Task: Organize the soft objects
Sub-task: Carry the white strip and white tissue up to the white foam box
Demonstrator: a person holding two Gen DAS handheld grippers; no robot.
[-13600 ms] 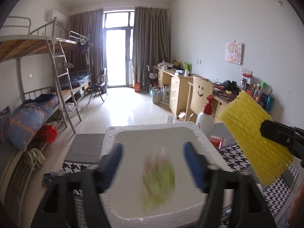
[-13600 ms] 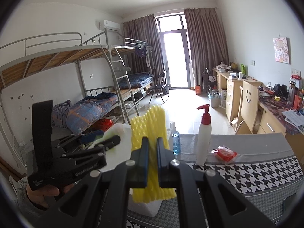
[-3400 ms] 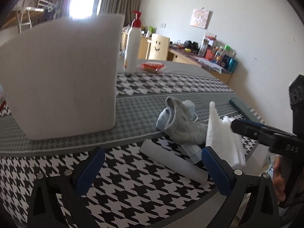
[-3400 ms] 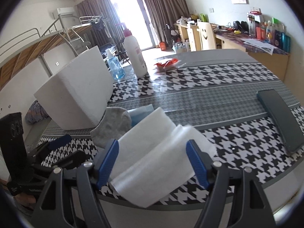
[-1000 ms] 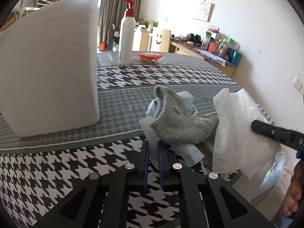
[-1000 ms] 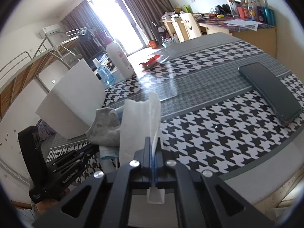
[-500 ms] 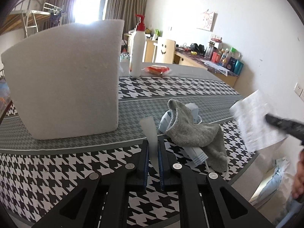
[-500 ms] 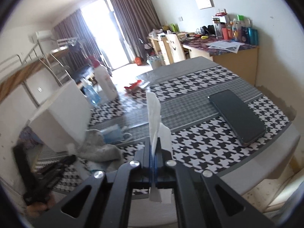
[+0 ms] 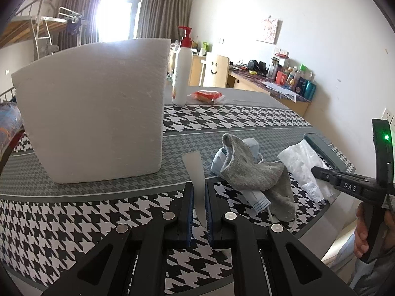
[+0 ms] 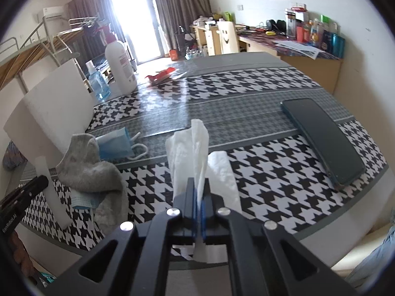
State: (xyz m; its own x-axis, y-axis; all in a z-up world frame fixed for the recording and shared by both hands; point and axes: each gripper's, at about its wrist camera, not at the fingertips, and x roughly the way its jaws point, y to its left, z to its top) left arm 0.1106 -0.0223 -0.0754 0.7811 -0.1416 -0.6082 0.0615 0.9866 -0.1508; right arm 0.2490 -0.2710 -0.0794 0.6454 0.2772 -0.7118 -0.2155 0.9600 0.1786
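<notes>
While both grippers (image 9: 197, 204) (image 10: 200, 197) stay clamped, left on a foam strip (image 9: 195, 162), right on tissue (image 10: 190, 153), the foam box (image 9: 98, 108) stands nearer the left.

foam box (image 9: 93, 108) on tabletop (image 9: 234, 118) left of left gripper (image 9: 198, 194); sock (image 9: 254, 172) over face mask (image 9: 256, 201) just right; pump bottle (image 9: 182, 74) behind; phone (image 10: 323, 138) right of right gripper (image 10: 200, 194).

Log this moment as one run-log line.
left gripper: shut on white foam strip | right gripper: shut on tissue | grey sock: on table | foam box: upright
</notes>
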